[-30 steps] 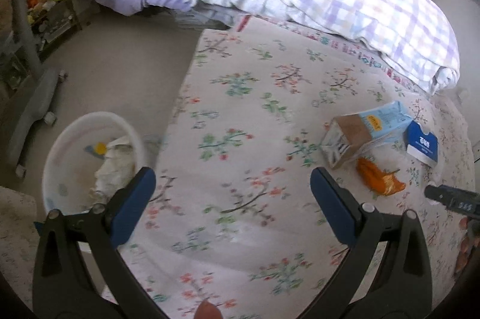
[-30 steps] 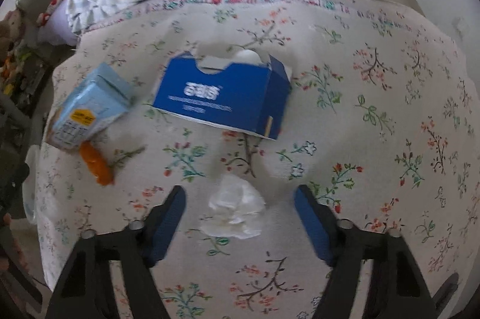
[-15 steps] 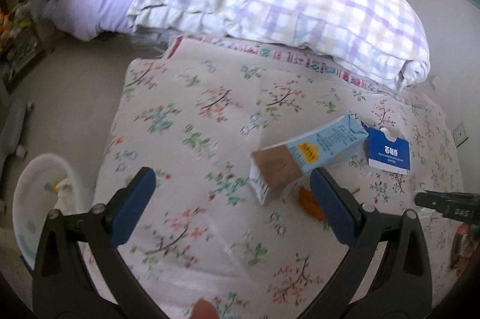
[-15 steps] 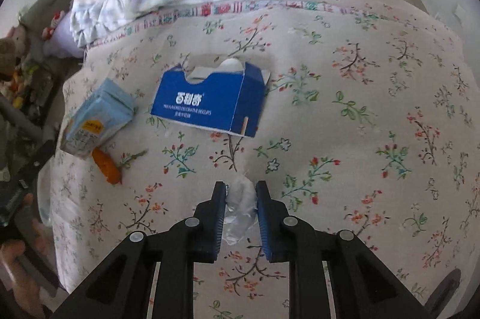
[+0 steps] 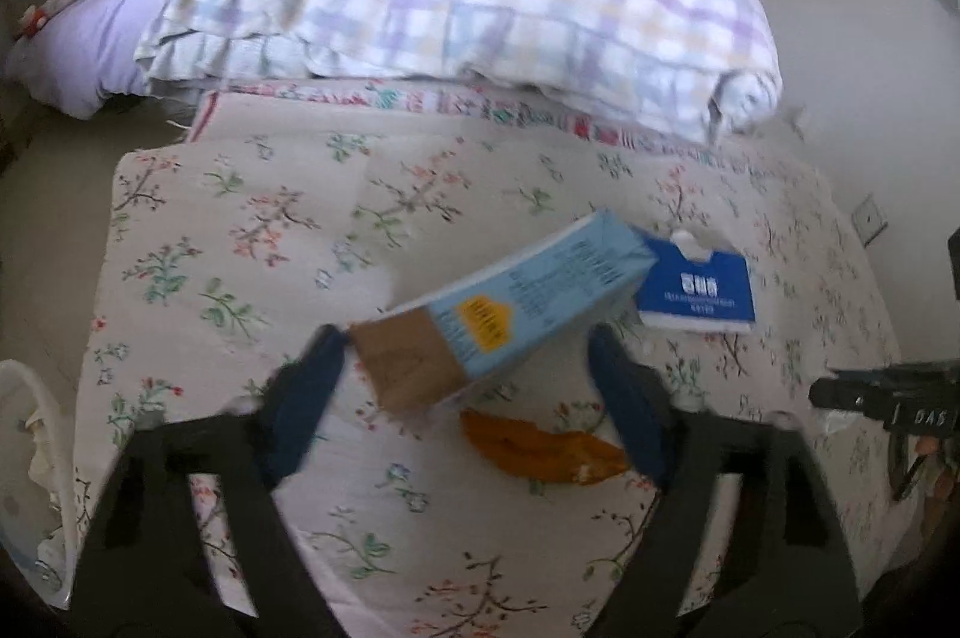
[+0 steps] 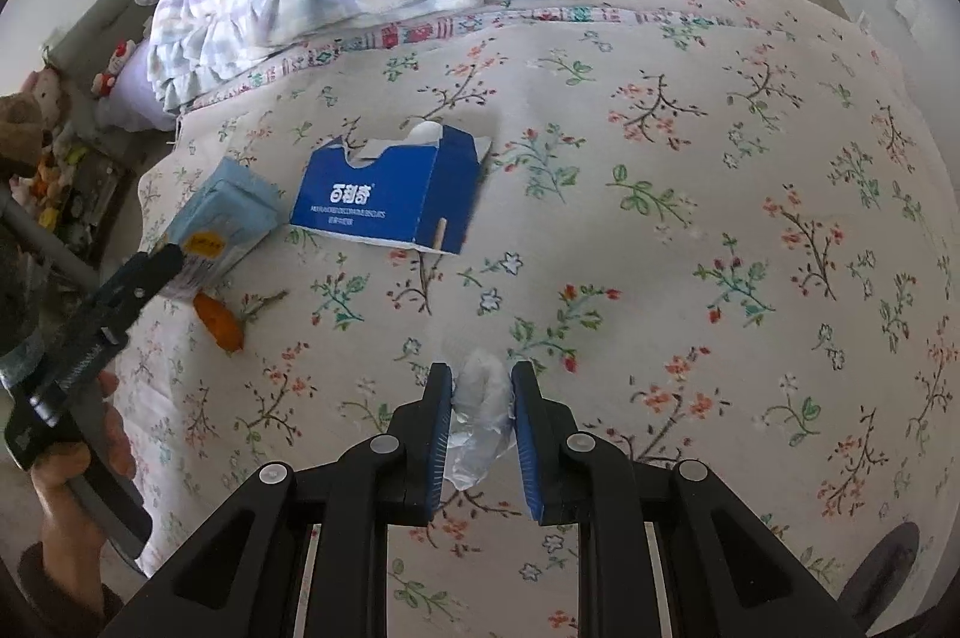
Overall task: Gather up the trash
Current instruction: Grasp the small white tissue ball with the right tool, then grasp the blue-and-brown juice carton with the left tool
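Milk carton (image 5: 510, 314) lies between the closing left claw (image 5: 465, 386), long side pointing to two o'clock; right claw (image 6: 480, 422) pinches a tissue (image 6: 480, 398).

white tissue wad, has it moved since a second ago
Yes. The white tissue wad lay loose on the floral bedspread; now it is pinched in the right hand-held gripper, off the cloth.

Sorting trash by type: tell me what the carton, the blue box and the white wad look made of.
Carton: coated paperboard, by its printed faces, crisp folds and brown end.
Blue box: thin card, matte print, torn opening.
White wad: probably tissue or thin plastic film; crumpled, faintly shiny, too blurred to settle.
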Demonstrator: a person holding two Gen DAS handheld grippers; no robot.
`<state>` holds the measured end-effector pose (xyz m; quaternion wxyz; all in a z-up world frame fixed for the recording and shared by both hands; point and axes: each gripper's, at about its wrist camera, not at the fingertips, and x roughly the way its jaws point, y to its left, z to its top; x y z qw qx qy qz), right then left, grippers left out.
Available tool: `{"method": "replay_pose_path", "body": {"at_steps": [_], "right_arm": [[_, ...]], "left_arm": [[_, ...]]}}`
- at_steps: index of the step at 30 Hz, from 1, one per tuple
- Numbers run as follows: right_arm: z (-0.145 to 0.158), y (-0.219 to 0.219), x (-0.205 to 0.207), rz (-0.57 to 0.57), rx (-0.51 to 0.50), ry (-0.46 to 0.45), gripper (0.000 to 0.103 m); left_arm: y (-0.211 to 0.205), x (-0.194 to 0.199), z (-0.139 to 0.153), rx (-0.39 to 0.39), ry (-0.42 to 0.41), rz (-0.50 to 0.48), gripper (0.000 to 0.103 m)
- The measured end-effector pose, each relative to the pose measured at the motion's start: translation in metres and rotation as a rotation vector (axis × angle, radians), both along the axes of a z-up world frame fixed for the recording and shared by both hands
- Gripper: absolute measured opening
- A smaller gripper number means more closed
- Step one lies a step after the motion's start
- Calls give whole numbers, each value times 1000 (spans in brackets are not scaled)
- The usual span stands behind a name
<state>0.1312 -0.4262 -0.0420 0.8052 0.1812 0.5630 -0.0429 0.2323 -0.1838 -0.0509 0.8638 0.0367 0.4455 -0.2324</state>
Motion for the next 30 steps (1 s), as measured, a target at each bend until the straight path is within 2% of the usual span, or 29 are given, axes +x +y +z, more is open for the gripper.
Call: {"method": "replay_pose_path", "body": {"at_steps": [4, 5, 8, 12, 14, 15, 16, 17, 18, 20, 23, 25, 27, 30], "right_arm": [[2, -2, -3, 0, 7, -10, 21], [3, -1, -3, 0, 8, -12, 21], [6, -2, -5, -3, 13, -21, 21], [6, -1, -4, -7, 20, -23, 21], [6, 0, -3, -4, 21, -23, 21], [6, 0, -3, -3, 24, -23, 21], [6, -1, -3, -2, 28, -24, 21], [6, -1, -2, -3, 35, -25, 21], [9, -3, -3, -6, 46, -34, 21], [15, -7, -3, -14, 57, -57, 21], [26, -17, -5, -33, 83, -97, 21], [28, -22, -8, -39, 92, -108, 21], [29, -26, -10, -39, 96, -104, 21], [27, -35, -15, -46, 100, -94, 21]], "left_arm": [[-11, -6, -11, 75, 41, -19, 34], [-12, -7, -12, 87, 38, -26, 30], [-16, -12, -11, 96, 36, -46, 25], [-16, -18, -3, 53, 55, -68, 25], [-18, -22, 2, 41, 57, -82, 27], [-19, -24, 6, 40, 66, -90, 34], [-20, -28, 9, 45, 72, -95, 51], [-21, -31, 12, 56, 68, -90, 62], [-23, -33, 16, 84, 55, -74, 77], [-28, -35, 24, 118, 16, -51, 80], [-39, -27, 31, 141, -7, -67, 81], [-50, -18, 29, 189, -24, -80, 81], [-57, -8, 22, 217, -17, -88, 81], [-63, 5, 9, 211, 34, -92, 81]]}}
